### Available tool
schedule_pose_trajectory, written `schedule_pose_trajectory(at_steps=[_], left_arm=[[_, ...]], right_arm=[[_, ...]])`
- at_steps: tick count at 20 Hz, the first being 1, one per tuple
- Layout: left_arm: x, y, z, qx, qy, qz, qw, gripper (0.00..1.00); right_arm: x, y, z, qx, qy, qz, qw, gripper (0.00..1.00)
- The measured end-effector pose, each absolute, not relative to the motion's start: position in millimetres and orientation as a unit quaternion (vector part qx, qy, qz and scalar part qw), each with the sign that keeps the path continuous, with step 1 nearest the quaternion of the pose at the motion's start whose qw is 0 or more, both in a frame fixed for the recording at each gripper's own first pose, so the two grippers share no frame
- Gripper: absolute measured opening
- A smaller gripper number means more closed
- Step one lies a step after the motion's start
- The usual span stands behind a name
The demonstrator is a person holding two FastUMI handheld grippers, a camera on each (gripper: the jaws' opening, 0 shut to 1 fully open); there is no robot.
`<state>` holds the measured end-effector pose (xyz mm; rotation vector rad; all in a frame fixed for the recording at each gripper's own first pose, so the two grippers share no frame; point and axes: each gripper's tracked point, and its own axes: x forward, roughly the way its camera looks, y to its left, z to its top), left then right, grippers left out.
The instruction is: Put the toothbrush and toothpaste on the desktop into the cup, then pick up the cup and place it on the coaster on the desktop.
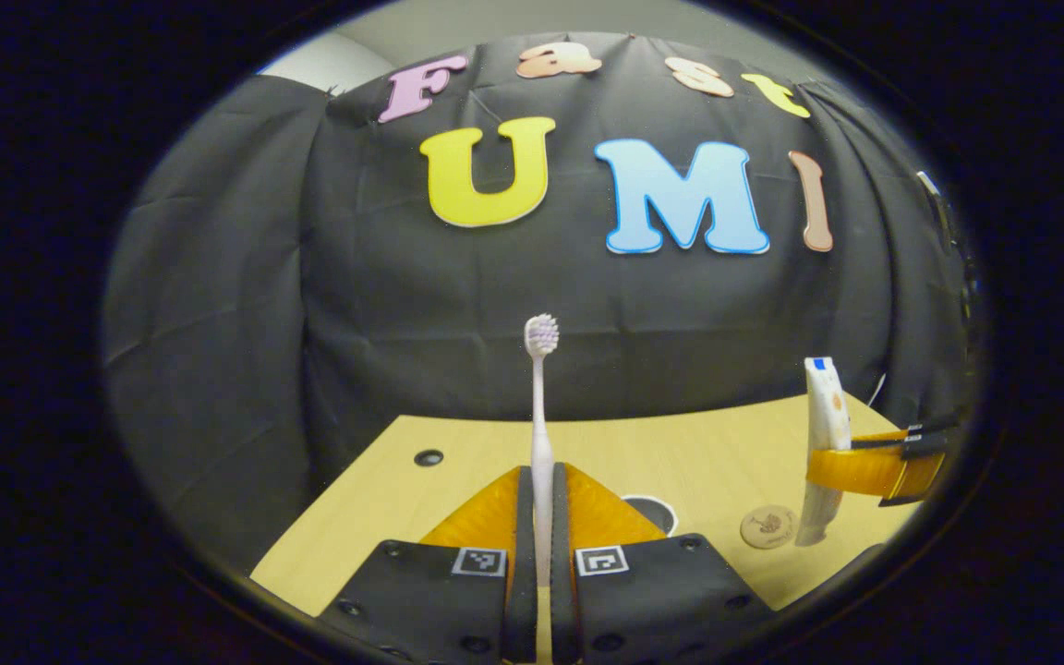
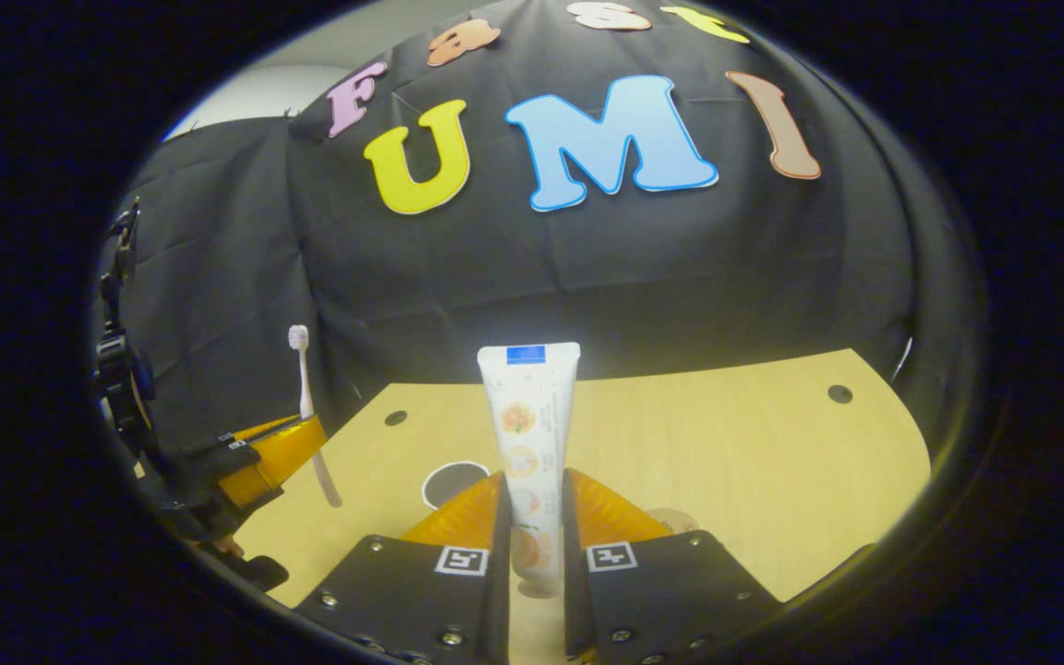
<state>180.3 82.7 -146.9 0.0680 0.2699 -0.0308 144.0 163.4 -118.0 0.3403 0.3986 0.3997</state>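
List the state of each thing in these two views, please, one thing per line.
toothbrush: upright, bristles on top, held off the desktop.
toothpaste: upright, held off the desktop.
left gripper: shut on toothbrush.
right gripper: shut on toothpaste.
cup: on the desktop, nothing seen inside.
coaster: flat on the desktop, nothing on it.
desktop: bare wood, small holes.

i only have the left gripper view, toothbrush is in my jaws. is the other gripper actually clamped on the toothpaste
Observer: Yes. In the right gripper view the right gripper has both jaws pressed on the toothpaste, which stands upright.
Operator: which end is up
Observer: The flat crimped end; the cap end is hidden between the jaws.
Operator: can you see the cup better than me
Observer: Slightly. A dark round opening sits on the desk just left of those jaws.
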Motion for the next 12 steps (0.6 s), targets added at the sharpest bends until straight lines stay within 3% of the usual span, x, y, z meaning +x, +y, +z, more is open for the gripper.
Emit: schedule_pose_trajectory(at_steps=[6, 12], left_arm=[[218, 52, -127, -0.021, 0.050, -0.059, 0.997, 0.13], [243, 33, -143, -0.073, 0.029, -0.079, 0.994, 0.13]], right_arm=[[151, 161, -125, 0.156, 0.199, 0.193, 0.948, 0.24], [151, 150, -131, 0.133, 0.197, 0.188, 0.953, 0.24]])
